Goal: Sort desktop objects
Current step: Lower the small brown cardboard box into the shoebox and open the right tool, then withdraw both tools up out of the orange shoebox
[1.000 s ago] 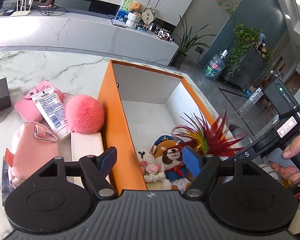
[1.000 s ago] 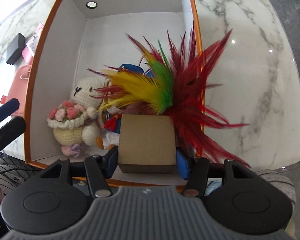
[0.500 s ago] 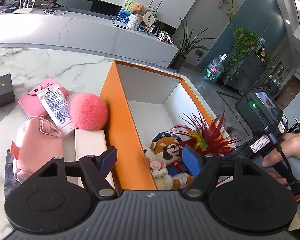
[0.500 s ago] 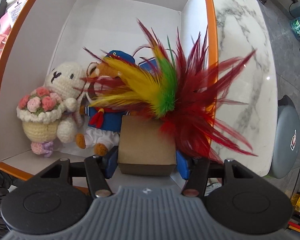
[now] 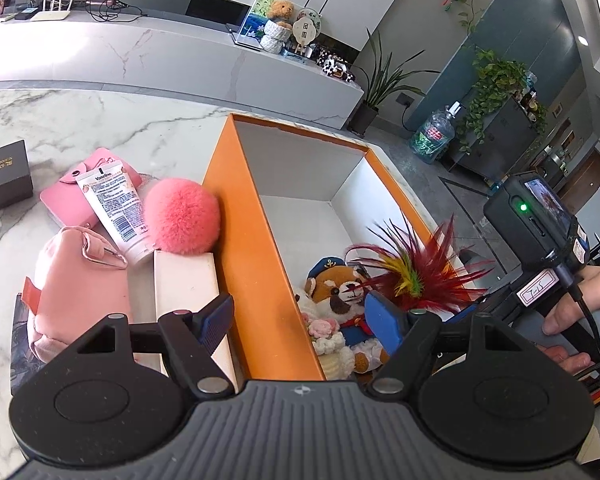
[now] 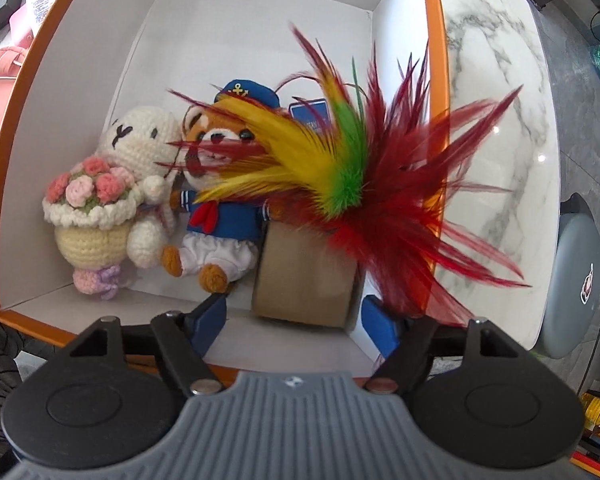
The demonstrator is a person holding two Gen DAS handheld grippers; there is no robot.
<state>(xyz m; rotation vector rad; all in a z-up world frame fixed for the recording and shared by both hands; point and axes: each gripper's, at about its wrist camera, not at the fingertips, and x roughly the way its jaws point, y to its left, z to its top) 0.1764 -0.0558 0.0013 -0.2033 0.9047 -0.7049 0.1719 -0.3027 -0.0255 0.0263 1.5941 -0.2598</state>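
Left wrist view: my left tongs (image 5: 300,318) gape empty above the orange box (image 5: 244,240)'s left wall. Right wrist view: my right tongs (image 6: 292,320) are opening, the feathered brown box (image 6: 304,280) between them, near right corner inside.

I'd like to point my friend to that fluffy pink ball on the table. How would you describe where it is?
Find the big orange-walled cardboard box on the white marble table. Just outside its left wall, touching it, sits the round fluffy pink pom-pom, partly on top of a flat cream-white box. Its neighbours are also pale or pink, a white lotion tube and a pink pouch, but only it is a furry ball.
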